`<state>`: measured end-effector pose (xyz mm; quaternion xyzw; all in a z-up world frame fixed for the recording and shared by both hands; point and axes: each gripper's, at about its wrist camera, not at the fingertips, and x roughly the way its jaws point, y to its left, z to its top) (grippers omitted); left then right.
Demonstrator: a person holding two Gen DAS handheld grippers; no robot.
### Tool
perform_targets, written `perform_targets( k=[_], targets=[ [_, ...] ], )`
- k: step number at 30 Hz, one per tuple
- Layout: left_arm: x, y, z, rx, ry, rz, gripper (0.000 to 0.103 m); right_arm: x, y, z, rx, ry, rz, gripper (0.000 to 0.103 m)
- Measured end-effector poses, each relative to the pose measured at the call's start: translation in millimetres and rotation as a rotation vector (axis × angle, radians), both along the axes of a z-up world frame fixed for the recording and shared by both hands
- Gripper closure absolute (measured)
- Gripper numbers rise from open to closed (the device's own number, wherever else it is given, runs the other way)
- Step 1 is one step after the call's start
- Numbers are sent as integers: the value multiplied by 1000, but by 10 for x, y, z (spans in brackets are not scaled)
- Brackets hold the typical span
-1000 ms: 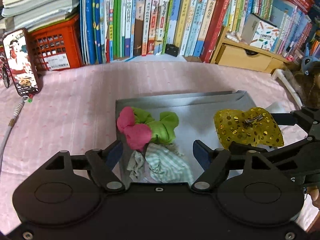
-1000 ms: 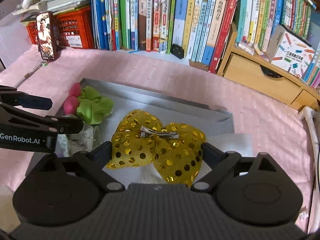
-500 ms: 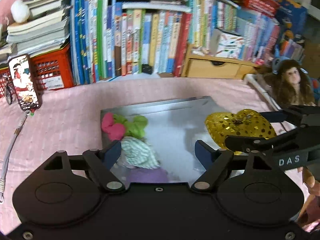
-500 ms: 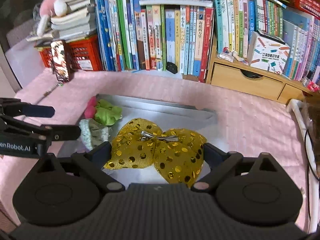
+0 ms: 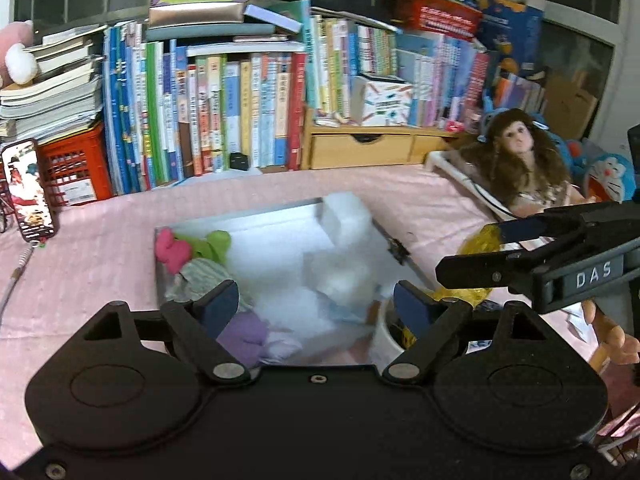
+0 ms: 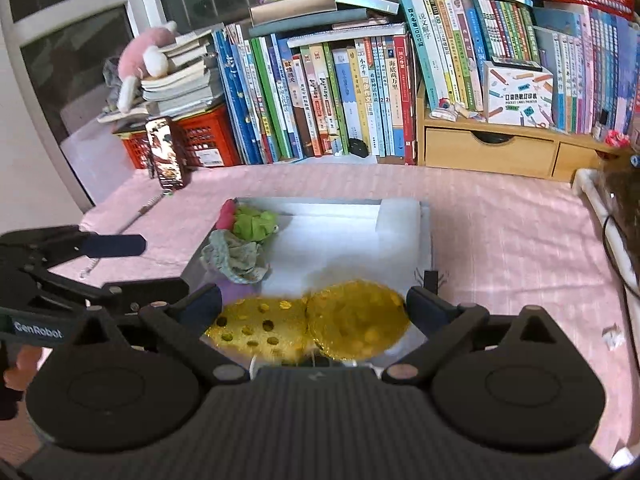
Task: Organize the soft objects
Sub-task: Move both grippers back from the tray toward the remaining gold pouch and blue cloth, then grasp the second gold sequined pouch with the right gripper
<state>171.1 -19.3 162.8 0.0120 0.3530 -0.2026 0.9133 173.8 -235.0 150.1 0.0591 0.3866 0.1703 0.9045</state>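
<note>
A grey box (image 5: 240, 216) lined with white foam holds a pink and green scrunchie (image 5: 188, 246), a striped cloth (image 5: 200, 276) and a purple soft piece (image 5: 242, 332). My left gripper (image 5: 316, 306) hovers over the box's near end. Its jaws are opening and nothing is between them. My right gripper (image 6: 314, 306) carries the gold sequin bow (image 6: 280, 324), whose two ends lie against the pads. Its jaws are opening too. From the left wrist view, that gripper (image 5: 468, 251) and the bow (image 5: 478, 240) sit beyond the box's right edge.
A pink cloth (image 6: 520, 240) covers the table. Books (image 5: 224, 112), a red crate (image 5: 72, 172), a standing phone (image 5: 28, 192) and wooden drawers (image 6: 492, 152) line the back. A doll (image 5: 520, 160) sits at the right. A white round container (image 5: 382, 340) stands at the box's near right corner.
Both grippers have drawn back and risen from the box. The gold bow came away with the right gripper to the box's right side. The left jaws have widened.
</note>
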Motion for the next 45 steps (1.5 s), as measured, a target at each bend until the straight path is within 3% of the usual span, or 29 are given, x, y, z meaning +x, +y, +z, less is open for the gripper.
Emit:
perform_targets(
  k=[12,15,17,22,29,31,35,36,45],
  targets=[
    [-195,-149,-214,3,-4,-41,18,-313,-204,-132,25,-17,-23,0],
    [-239,-88,-251,0,-14,-30,18,-551,-266,-252,19,-68,-80,0],
    [-264,-45,-279,-6,-7,-31,18,-865,-285,-428,-13,-115,-113,0],
    [-345,24,-332,-14,-12,-29,18,-1452,-212,-850,-132,-130,-164,0],
    [-482,65,-384,-27,-15,-27,18,-1585,2,-1179,-202,-94,-140,1],
    [-525,78,-391,-21,-26,-30,18,-1571,33,-1234,-192,-83,-138,7],
    [-589,94,-413,-14,-37,-34,18,-1617,66,-1230,-150,-78,-137,44],
    [-604,88,-415,-15,-39,-35,18,-1625,76,-1196,-162,-93,-153,48],
    [-619,134,-449,-17,-54,-33,18,-1363,-120,-579,-139,-207,-190,49]
  ],
)
